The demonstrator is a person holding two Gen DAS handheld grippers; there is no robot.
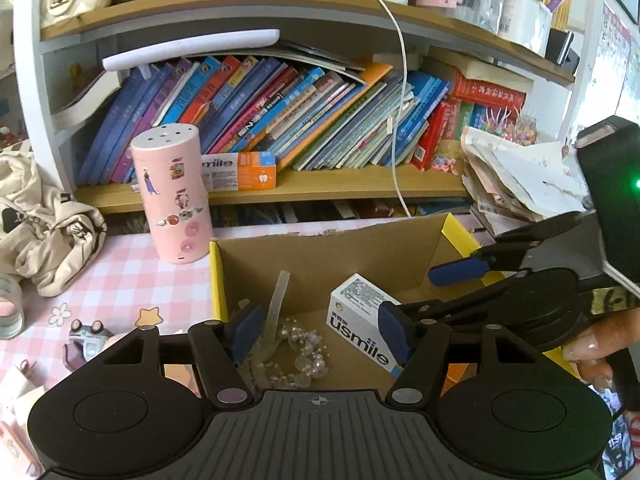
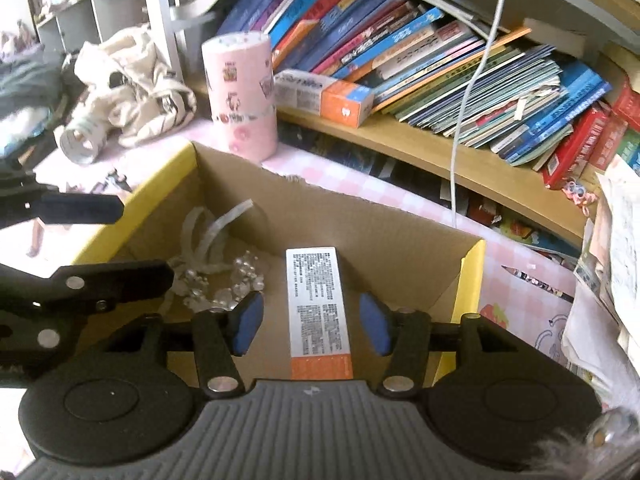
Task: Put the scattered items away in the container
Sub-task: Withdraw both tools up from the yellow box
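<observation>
The white usmile box (image 2: 319,312) was seen lying in the cardboard container (image 2: 400,220) beside a bead string (image 1: 296,352). The jaws of both the left gripper (image 1: 320,338) and the right gripper (image 2: 311,326) were spread open, nothing held.

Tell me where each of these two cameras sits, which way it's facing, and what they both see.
Left wrist: on the left gripper, looking forward and down into the cardboard box; the right gripper and a hand enter at right.
Right wrist: on the right gripper, above the usmile box; the left gripper's finger shows at left.
Shared: cardboard box, usmile box, bead garland, pink canister, bookshelf.
</observation>
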